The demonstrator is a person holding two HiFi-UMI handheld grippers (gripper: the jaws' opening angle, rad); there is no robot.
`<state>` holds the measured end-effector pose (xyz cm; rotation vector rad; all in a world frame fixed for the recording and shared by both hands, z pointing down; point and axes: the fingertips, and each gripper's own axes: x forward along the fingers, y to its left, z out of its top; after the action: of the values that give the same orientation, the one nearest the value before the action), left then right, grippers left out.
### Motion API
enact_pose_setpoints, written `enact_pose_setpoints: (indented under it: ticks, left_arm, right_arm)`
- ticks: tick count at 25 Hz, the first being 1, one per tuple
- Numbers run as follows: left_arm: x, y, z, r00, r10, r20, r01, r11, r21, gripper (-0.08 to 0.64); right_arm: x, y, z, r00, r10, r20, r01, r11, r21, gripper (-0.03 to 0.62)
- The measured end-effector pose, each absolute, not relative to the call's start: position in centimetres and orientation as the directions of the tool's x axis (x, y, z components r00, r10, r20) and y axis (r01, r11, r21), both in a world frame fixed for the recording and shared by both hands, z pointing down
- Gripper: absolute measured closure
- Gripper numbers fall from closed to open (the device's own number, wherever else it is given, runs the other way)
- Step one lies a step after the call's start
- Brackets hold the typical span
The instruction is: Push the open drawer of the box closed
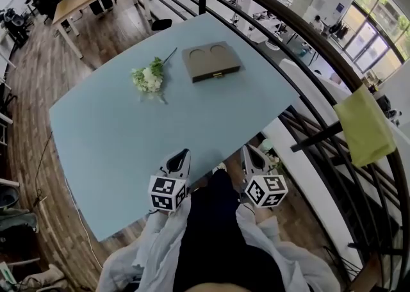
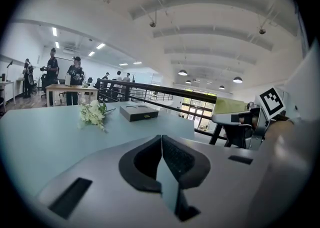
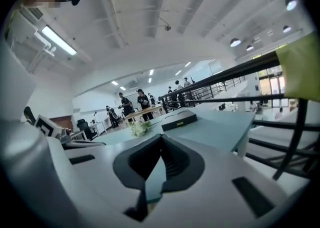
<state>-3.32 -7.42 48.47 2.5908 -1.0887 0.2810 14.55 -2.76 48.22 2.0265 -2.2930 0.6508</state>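
A person stands at the near edge of a pale blue table [image 1: 115, 130], a gripper in each hand, both held low over that edge. The left gripper [image 1: 182, 155] is clenched, its jaws pressed together with nothing between them. The right gripper [image 1: 250, 152], just to its right, is also clenched and empty. Both point away from the person, across the table.

The middle of the table between the grippers and the task's thing is bare. Toward the far left lies a small bunch of white flowers [image 1: 148, 78].

Just to the right of the flowers, close to the far edge, sits the box [image 1: 211, 61]. It is flat and dark olive, with two round hollows in its lid. It is well apart from both grippers, straight ahead and roughly between their two lines, so neither hand is clearly nearer. Its long side runs left to right, slightly skewed. The drawer front [image 1: 216, 76], marked by a small brass pull, faces the person, so a closing push would likely run from near to far. From here the drawer looks almost flush, and I cannot tell how much gap remains.

A dark railing [image 1: 307, 34] curves past the table's right side, and a yellow-green cloth [image 1: 365, 124] hangs on it.
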Motion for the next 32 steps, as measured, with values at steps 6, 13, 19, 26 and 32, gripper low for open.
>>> enact_pose_setpoints:
  ticks: [6, 13, 19, 26, 32]
  left_arm:
    - [-3.4, -7.3, 48.5, 0.688, -0.659, 0.304, -0.722, -0.663, 0.197, 0.541]
    - [-3.4, -6.9, 49.2, 0.682, -0.659, 0.316, -0.727, -0.659, 0.194, 0.541]
    - [-3.4, -7.1, 48.8, 0.676, -0.663, 0.321, -0.732, -0.655, 0.188, 0.541]
    - [-3.5, -7.2, 49.1, 0.676, -0.662, 0.323, -0.732, -0.654, 0.192, 0.541]
    - [-3.8, -7.0, 49.7, 0.672, -0.66, 0.335, -0.735, -0.651, 0.192, 0.541]
  right_arm:
    - [14.4, -2.3, 48.9, -0.156, -0.929, 0.336, -0.978, 0.098, -0.182, 0.586]
    - [14.1, -2.2, 49.7, -0.176, -0.92, 0.349, -0.972, 0.107, -0.209, 0.586]
    - [14.2, -2.7, 49.3, -0.184, -0.92, 0.345, -0.971, 0.115, -0.211, 0.586]
    - [13.9, -2.9, 49.9, -0.196, -0.916, 0.351, -0.966, 0.118, -0.23, 0.586]
    - [13.3, -3.2, 50.7, -0.213, -0.914, 0.344, -0.955, 0.12, -0.271, 0.586]
